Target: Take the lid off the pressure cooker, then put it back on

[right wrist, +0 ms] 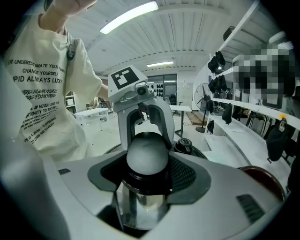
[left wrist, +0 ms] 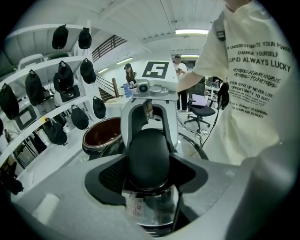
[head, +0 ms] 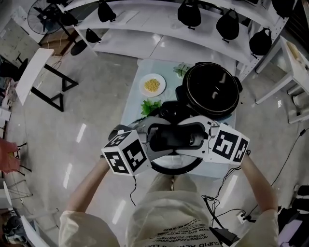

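The pressure cooker lid (head: 175, 166), steel with a long black handle (head: 175, 135), is held off the pot above the table's near edge. My left gripper (head: 153, 137) is shut on the handle's left end and my right gripper (head: 198, 135) on its right end. In the left gripper view the rounded black handle (left wrist: 149, 157) sits between the left gripper's (left wrist: 149, 174) jaws, with the other gripper facing it. In the right gripper view the handle (right wrist: 146, 153) fills the right gripper's (right wrist: 147, 172) jaws. The open black pot (head: 211, 89) stands at the table's far right, just beyond the lid.
On the small table (head: 131, 103) are a white plate of corn (head: 153, 85) and leafy greens (head: 150, 106). White shelves with black caps (head: 189, 13) run behind the table. A fan (head: 42, 15) stands at the far left. The person's legs are close to the table's near edge.
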